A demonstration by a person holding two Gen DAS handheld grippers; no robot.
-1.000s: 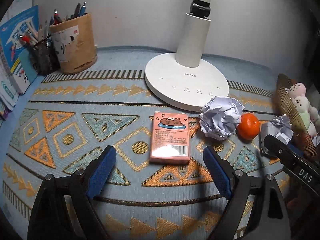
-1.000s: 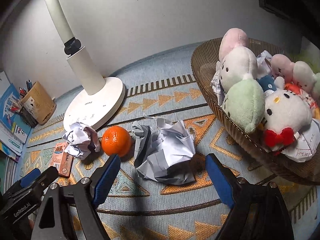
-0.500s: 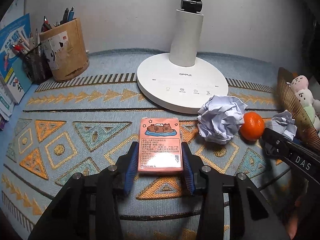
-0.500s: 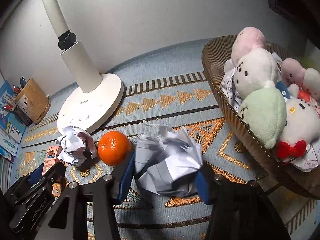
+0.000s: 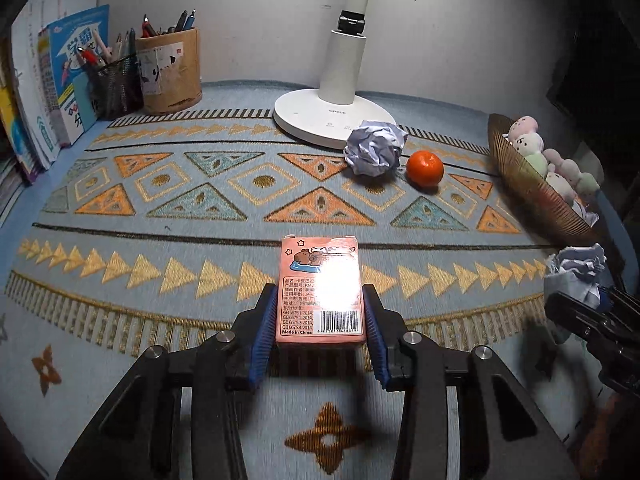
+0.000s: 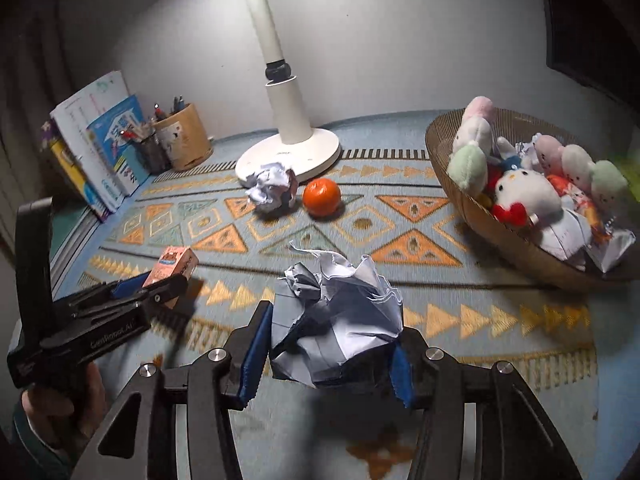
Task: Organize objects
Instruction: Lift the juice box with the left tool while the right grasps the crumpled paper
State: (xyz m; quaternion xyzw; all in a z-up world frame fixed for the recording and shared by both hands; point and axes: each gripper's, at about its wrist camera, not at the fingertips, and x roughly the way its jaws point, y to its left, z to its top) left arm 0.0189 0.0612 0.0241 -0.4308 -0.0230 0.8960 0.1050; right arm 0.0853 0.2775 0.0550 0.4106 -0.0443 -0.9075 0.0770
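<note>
The worktop cloth (image 5: 200, 216) is pale blue, patterned with orange and teal triangles, diamonds and dark stripes. The left tongs (image 5: 320, 320) are black with blue pads, around a salmon-pink box (image 5: 320, 280) printed with a brown animal, possibly a capybara, and a black barcode. The right tongs (image 6: 326, 352) match, around white-grey crumpled paper (image 6: 336, 320). The mandarin (image 5: 425, 163) is bright orange, the lamp (image 5: 340, 80) white, the basket (image 6: 500, 236) brown, holding pink, green and white plush toys (image 6: 520, 188).
</note>
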